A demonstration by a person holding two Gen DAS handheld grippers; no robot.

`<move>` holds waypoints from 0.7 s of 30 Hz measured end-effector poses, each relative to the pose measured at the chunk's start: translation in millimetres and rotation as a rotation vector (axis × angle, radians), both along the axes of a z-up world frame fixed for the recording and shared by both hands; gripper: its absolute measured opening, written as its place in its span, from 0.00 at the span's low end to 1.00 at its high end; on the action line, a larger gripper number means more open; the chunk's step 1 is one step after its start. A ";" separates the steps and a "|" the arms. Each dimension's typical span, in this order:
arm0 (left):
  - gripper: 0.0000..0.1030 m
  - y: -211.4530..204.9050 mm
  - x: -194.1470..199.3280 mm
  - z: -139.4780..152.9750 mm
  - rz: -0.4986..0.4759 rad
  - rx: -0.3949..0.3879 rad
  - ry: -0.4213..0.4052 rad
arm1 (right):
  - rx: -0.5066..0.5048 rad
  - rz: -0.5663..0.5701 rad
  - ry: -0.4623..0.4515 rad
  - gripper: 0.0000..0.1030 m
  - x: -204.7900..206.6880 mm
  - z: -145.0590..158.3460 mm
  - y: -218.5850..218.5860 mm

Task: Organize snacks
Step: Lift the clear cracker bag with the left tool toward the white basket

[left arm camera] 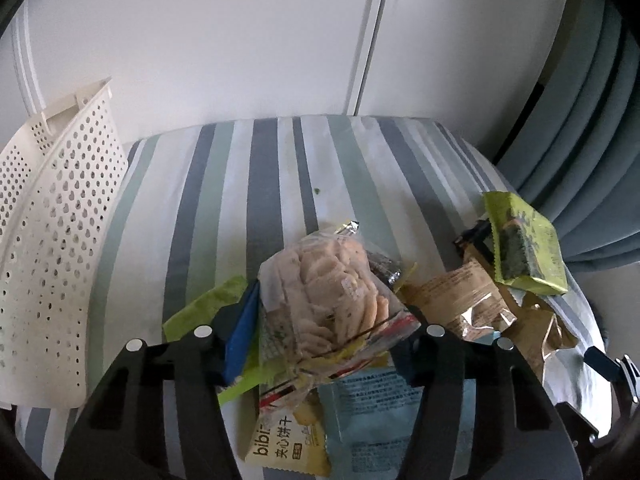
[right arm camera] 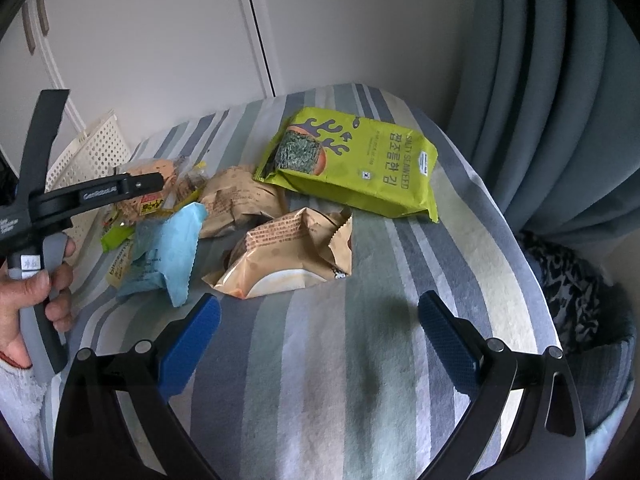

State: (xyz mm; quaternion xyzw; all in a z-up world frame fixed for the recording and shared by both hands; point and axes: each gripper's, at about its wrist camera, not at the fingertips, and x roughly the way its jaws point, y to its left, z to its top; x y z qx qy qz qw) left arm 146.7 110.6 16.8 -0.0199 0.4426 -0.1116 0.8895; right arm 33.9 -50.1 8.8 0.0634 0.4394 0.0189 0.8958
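Left gripper point(left arm camera: 320, 344): nearest the left wrist camera, its blue-padded fingers sit on either side of a clear bag of pale round crackers point(left arm camera: 332, 292); the pads press against the bag's sides, so it looks clamped on the bag, which rises between them.
Under the bag: a yellow sandwich-biscuit packet point(left arm camera: 288, 452) and a light blue packet point(left arm camera: 368, 404) lie just below and in front of the fingers; a lime green wrapper point(left arm camera: 204, 304) pokes out to the left.
Right gripper point(right arm camera: 320, 344): wide open, empty, hovering over a bare part of the striped cloth point(right arm camera: 360, 360).
Brown packets: one crumpled tan packet point(right arm camera: 288, 256) lies just ahead of the right gripper, a second brown one point(right arm camera: 240, 200) behind it, touching.
Seaweed pack point(right arm camera: 356, 168): lime green, lying flat at the far right of the pile, its lower corner overlapping the brown packets.
Snack pile: all on the striped cloth, clustered toward the middle and left in the right wrist view.
Basket point(left arm camera: 60, 240): white, perforated, at the left edge of the cloth, well apart from the pile.
Person's hand point(right arm camera: 36, 292): wrapped around the left gripper's handle, seen at the left in the right wrist view.
Backdrop: white cabinet doors point(left arm camera: 240, 40) behind, grey-blue curtain point(right arm camera: 560, 100) to the right.
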 end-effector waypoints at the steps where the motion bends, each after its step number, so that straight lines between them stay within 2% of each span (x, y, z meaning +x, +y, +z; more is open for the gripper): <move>1: 0.56 3.0 -3.5 2.5 0.000 -0.007 -0.004 | 0.006 0.002 0.000 0.95 0.7 0.1 -0.2; 8: 0.56 18.3 -20.7 31.1 0.008 -0.033 -0.077 | -0.007 0.025 0.008 0.95 12.8 2.4 4.0; 15: 0.56 50.4 -38.0 71.4 0.047 -0.059 -0.149 | 0.003 0.058 0.068 0.95 39.6 -3.3 15.3; 21: 0.56 72.5 -47.9 94.2 0.086 -0.067 -0.193 | -0.019 0.087 0.112 0.95 55.3 -8.9 27.8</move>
